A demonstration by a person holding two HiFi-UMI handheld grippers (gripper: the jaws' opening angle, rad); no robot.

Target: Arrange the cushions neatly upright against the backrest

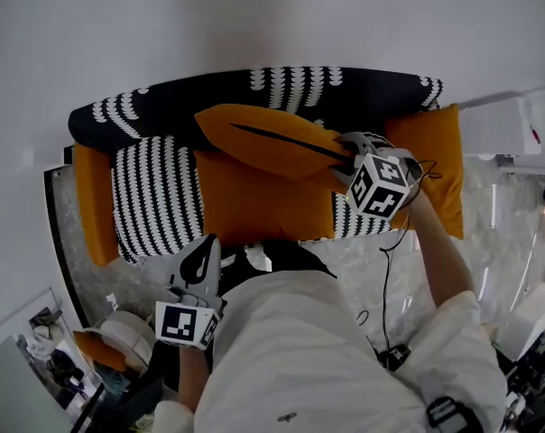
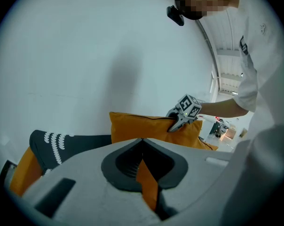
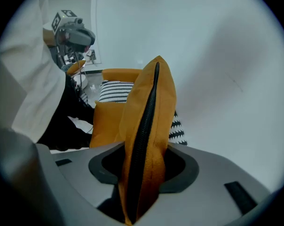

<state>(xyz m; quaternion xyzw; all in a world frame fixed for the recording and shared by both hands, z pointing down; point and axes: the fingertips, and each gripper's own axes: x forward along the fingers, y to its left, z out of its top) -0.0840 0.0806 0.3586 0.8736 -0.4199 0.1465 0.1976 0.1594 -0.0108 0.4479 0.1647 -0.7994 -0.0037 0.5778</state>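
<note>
- Fingers of the left gripper (image 1: 203, 258), nearest the person and just off the front edge of the sofa seat (image 1: 263, 207), meet at the tips. Only a thin orange sliver shows in the slit behind them. Nothing hangs from this gripper, so it is judged idle.
- Right gripper (image 1: 346, 159) is further in, above the seat. Its fingers are clamped on the orange cushion (image 1: 272, 138), with the fabric filling the gap between them.
- The grip sits at one end of the zip edge (image 3: 143, 140), which faces up. The cushion hangs below it, clear of the seat and in front of the backrest (image 1: 290, 90), not yet resting against it.
- Handling, as a judgement: the cushion looks light, soft and matt, so a slip is unlikely. It bulges either side of the fingers, so it should sag and swing from an end hold.
- Recommended hold: the zip seam is the firmest ridge. A second hold at the free end of that edge, or a hold nearer its middle, should keep it square when it is set down.
- Striped cushion (image 1: 155, 197) lies toward the left of the seat. It shows a broad face to the head view, so it is judged not upright.
- Second orange cushion (image 1: 439, 165) stands at the right end of the sofa. A further orange piece (image 1: 92, 197) sits at the left end, and I cannot tell whether it is a cushion or an armrest.
- Backrest is black with white markings and runs along a plain wall (image 1: 254, 16).
</note>
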